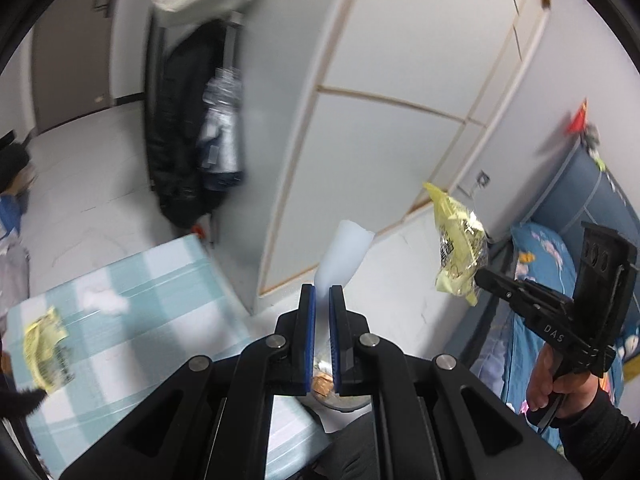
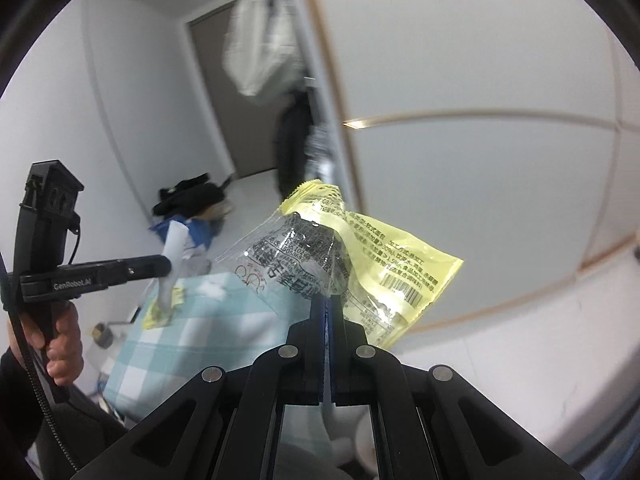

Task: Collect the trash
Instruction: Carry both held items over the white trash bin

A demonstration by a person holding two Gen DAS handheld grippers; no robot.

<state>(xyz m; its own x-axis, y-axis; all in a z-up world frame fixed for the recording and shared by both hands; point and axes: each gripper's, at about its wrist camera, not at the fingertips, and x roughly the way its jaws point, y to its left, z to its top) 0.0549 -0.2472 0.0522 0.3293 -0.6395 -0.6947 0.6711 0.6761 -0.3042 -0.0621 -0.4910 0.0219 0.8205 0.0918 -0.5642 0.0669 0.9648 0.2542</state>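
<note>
My left gripper (image 1: 322, 289) is shut on a white crumpled paper cup (image 1: 344, 254) and holds it in the air; it also shows in the right wrist view (image 2: 170, 266). My right gripper (image 2: 327, 297) is shut on a yellow and clear snack wrapper (image 2: 360, 256), also held in the air; the wrapper also shows in the left wrist view (image 1: 460, 248). Another yellow wrapper (image 1: 44, 346) and a white tissue wad (image 1: 105, 300) lie on the checked teal and white table (image 1: 160, 280).
White wardrobe doors (image 1: 380, 100) stand behind. Dark clothes (image 1: 180, 140) hang at the left. A bed with blue bedding (image 1: 540, 264) is at the right. Below my left gripper is a container with scraps (image 1: 324, 386). Bags lie on the floor (image 2: 188, 204).
</note>
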